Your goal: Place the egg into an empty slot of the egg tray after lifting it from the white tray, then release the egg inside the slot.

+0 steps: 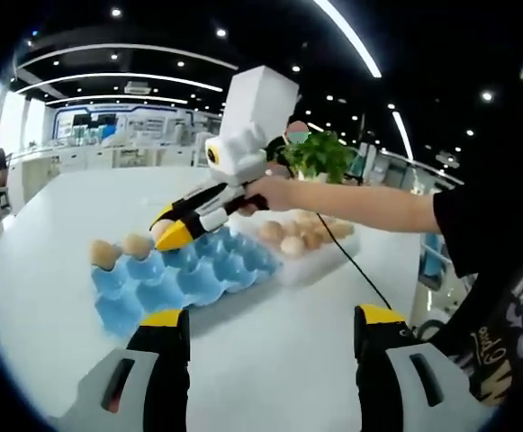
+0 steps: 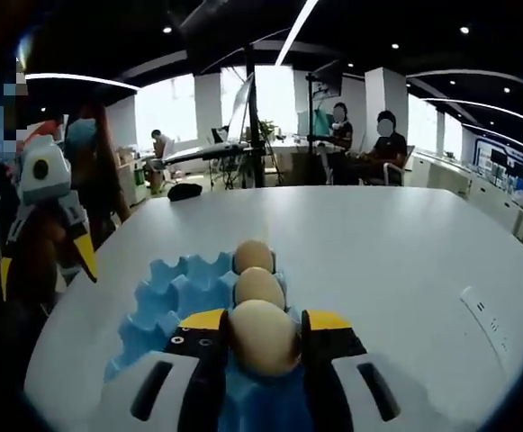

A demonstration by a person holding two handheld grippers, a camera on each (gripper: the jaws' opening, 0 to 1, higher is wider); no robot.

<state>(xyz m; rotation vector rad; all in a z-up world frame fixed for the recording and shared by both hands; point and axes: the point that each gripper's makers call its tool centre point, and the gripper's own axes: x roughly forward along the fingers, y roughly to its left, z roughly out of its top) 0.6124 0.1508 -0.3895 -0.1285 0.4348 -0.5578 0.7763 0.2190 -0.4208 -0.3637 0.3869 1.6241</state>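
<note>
Clamped between the right gripper's yellow-tipped jaws sat the egg — poised over the blue egg tray.
Placement was under way, I'd say: two eggs filled slots just beyond; next came lowering into an empty slot, then easing apart. Left gripper hung wide, holding nothing — white tray behind.

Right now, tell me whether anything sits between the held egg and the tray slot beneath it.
Nothing visible blocks it. The right claw holds the egg directly over the blue egg tray, next in line after the two eggs already seated along that row. The slot itself is hidden under the egg.
</note>
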